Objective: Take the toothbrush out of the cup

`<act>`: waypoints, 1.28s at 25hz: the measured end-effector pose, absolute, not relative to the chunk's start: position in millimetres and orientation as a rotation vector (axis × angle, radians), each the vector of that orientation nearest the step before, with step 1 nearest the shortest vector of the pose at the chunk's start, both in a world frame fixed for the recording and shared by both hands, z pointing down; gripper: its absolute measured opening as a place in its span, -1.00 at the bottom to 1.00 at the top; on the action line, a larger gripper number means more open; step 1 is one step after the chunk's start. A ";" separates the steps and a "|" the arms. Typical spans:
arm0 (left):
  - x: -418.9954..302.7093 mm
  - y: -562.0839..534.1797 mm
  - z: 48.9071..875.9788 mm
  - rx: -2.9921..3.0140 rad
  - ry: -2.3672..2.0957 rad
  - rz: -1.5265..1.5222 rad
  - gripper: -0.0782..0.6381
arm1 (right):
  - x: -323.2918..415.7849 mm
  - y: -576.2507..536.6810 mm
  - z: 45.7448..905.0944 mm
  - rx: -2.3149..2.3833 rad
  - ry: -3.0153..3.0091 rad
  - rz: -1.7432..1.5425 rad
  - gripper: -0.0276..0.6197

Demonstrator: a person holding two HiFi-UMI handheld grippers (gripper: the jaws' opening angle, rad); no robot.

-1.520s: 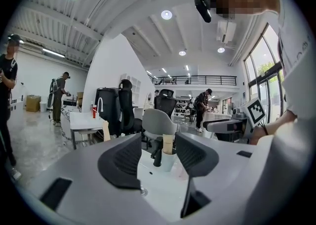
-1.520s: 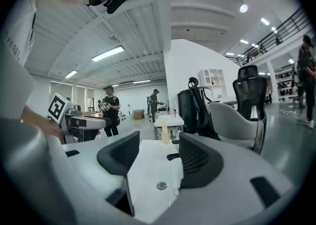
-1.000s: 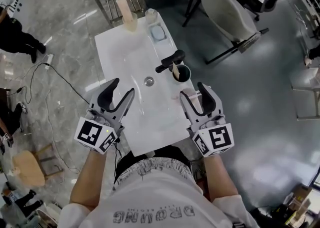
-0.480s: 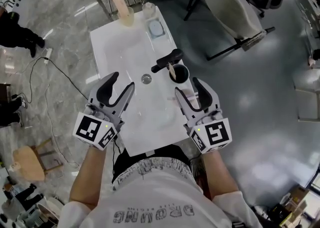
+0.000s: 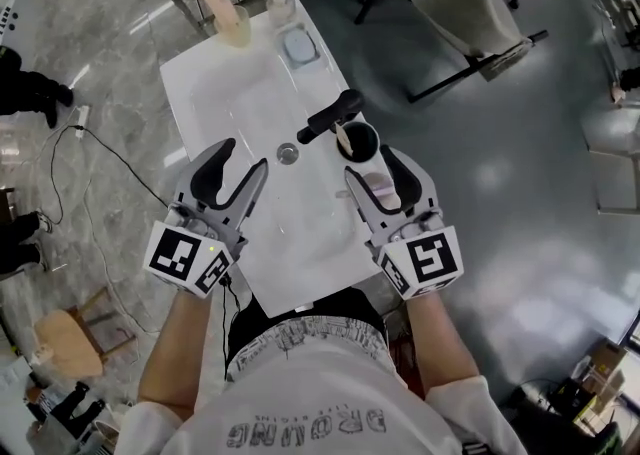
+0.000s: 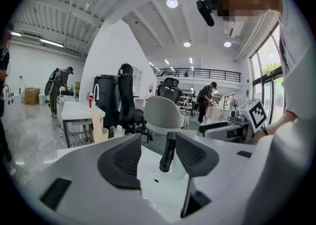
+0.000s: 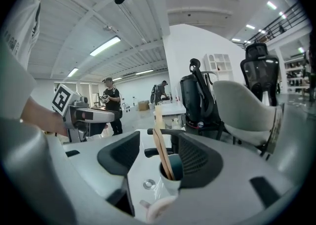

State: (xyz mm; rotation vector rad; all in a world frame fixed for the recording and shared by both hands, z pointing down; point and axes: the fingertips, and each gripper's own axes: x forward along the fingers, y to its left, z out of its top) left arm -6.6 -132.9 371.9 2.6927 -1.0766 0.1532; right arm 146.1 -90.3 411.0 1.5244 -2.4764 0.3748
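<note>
Tan, the colour of pale wood, the toothbrush point(image 7: 159, 142) stands tilted in the cup point(image 7: 169, 183), its handle rising well above the rim. The cup is white outside and dark inside, and it sits just past the fingertips of my right gripper point(image 5: 370, 167), in line with the gap between them. In the right gripper view the far finger hides part of its side. The right gripper's fingers are spread wide and hold nothing; I see no contact with the cup or the brush.

Below those fingers a small pale pink object point(image 5: 378, 183) lies on the sink's edge; I cannot tell what it is. Just beyond the cup, the black faucet point(image 5: 326, 116) reaches out over the white sink point(image 5: 240, 93). The drain point(image 5: 288, 153) lies ahead of the fingertips, between my two grippers.

My left gripper point(image 5: 243, 156) hovers over the sink's near left part, fingers equally wide and empty, with the faucet showing far beyond their gap. A soap dish point(image 5: 297, 43) sits at the sink's far end.
</note>
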 end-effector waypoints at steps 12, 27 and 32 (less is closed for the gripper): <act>-5.2 -154.5 387.4 2.707 -0.976 0.179 -0.16 | 138.5 -100.8 431.0 1.569 -2.398 0.396 -0.15; 0.1 -162.6 404.9 2.675 -0.963 0.194 -0.16 | 133.9 -113.2 453.5 1.489 -2.381 0.411 -0.20; -1.6 -161.4 407.1 2.664 -0.966 0.195 -0.16 | 135.2 -115.9 456.5 1.485 -2.365 0.408 -0.24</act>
